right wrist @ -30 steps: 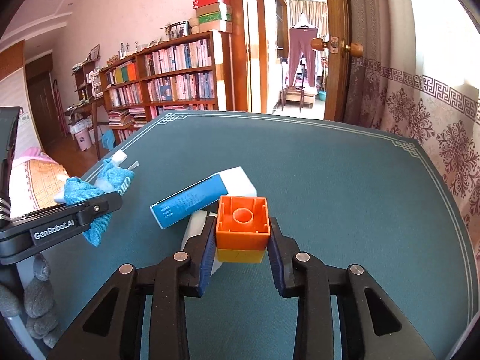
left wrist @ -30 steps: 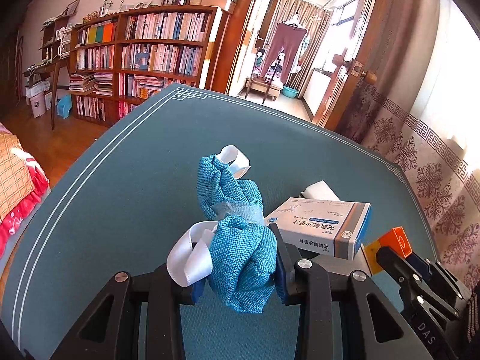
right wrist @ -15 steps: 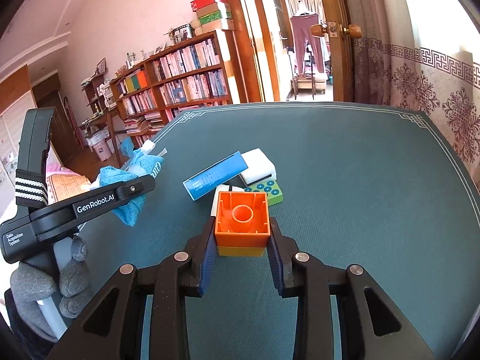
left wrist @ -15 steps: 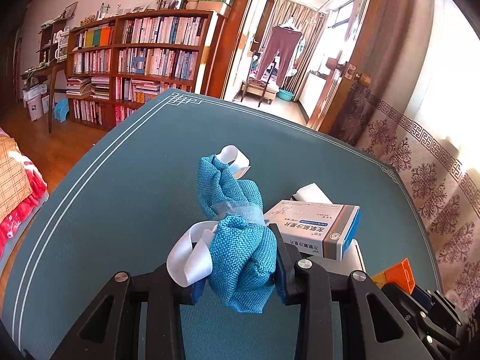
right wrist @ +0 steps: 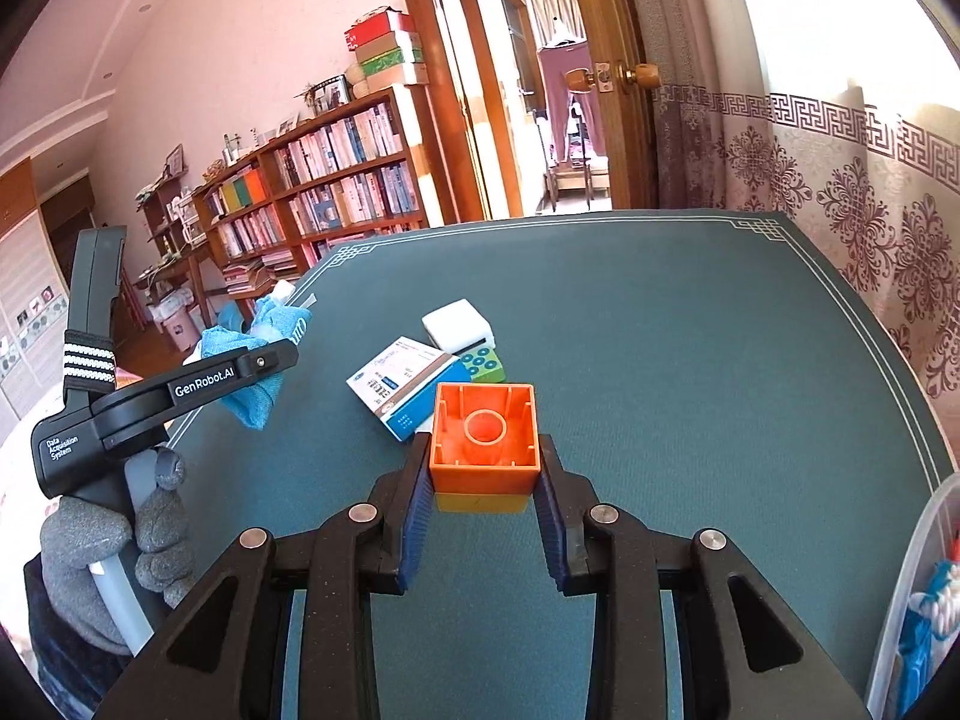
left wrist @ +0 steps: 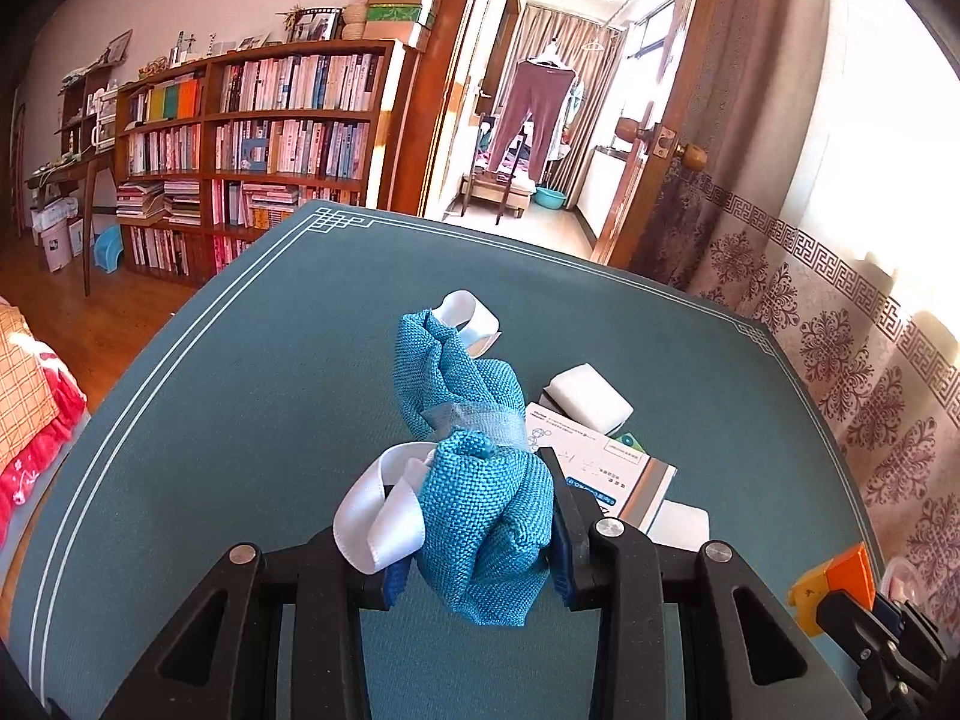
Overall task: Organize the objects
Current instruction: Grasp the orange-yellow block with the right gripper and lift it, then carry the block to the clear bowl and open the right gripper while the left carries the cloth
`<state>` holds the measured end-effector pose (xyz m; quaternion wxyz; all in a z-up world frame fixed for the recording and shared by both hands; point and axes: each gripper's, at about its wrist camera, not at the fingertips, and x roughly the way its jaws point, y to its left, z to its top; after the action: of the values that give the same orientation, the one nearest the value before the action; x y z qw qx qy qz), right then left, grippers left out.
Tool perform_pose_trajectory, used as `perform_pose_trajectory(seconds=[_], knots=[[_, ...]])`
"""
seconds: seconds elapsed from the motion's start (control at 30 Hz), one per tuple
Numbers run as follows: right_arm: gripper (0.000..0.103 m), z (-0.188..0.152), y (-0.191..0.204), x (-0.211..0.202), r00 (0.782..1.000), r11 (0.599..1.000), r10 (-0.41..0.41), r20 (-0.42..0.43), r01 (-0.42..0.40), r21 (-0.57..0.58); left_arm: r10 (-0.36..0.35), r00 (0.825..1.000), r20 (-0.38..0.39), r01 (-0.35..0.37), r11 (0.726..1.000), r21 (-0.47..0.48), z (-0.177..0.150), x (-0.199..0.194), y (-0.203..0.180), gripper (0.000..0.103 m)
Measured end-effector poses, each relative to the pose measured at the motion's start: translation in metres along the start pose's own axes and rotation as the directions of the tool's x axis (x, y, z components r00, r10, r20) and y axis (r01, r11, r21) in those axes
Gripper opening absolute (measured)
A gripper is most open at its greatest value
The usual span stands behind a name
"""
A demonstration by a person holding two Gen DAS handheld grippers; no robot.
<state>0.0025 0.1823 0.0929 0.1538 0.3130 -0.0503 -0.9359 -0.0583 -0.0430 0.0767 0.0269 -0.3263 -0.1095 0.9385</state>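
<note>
The blue cloth bundle (left wrist: 480, 480), tied with white ribbon (left wrist: 378, 516), is sitting clamped in the left hand-held gripper (left wrist: 474, 546), above the near part of the green surface (left wrist: 240, 420). The orange-and-yellow block (right wrist: 483, 444) is being pinched by the right hand-held gripper (right wrist: 483, 516). Just beyond it, a medicine box (right wrist: 408, 384), a white sponge (right wrist: 457, 324) and a green brick (right wrist: 486, 365) are lying together. A clear bin (right wrist: 918, 588) is standing at the near right.

I can't read the box's (right wrist: 408, 384) small print; the clear bin (right wrist: 912, 600) beside it runs off-frame.
</note>
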Motion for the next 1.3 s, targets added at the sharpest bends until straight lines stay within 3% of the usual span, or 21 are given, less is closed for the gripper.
perform_pose_trajectory(seconds=[0.37,0.67,0.97,1.3], knots=[[0.033,-0.02,-0.035,-0.035,0.996,0.994,-0.09,0.008,0.089,0.064,-0.057,0.998,-0.012,0.058,0.993,0.104,-0.014,-0.003,-0.032,0.038],[0.033,-0.031,-0.078,-0.078,0.98,0.972,-0.197,0.037,0.19,0.141,-0.074,0.996,-0.041,0.08,0.982,0.173,-0.027,0.001,-0.057,0.038],[0.033,-0.045,-0.127,-0.127,0.936,0.917,-0.345,0.061,0.323,0.233,-0.11,0.99,-0.085,0.126,0.969,0.213,-0.044,0.0,-0.077,0.038],[0.033,-0.061,-0.175,-0.155,0.878,0.835,-0.477,0.032,0.441,0.329,-0.161,0.979,-0.128,0.188,0.955,0.23,-0.056,-0.008,-0.095,0.038]])
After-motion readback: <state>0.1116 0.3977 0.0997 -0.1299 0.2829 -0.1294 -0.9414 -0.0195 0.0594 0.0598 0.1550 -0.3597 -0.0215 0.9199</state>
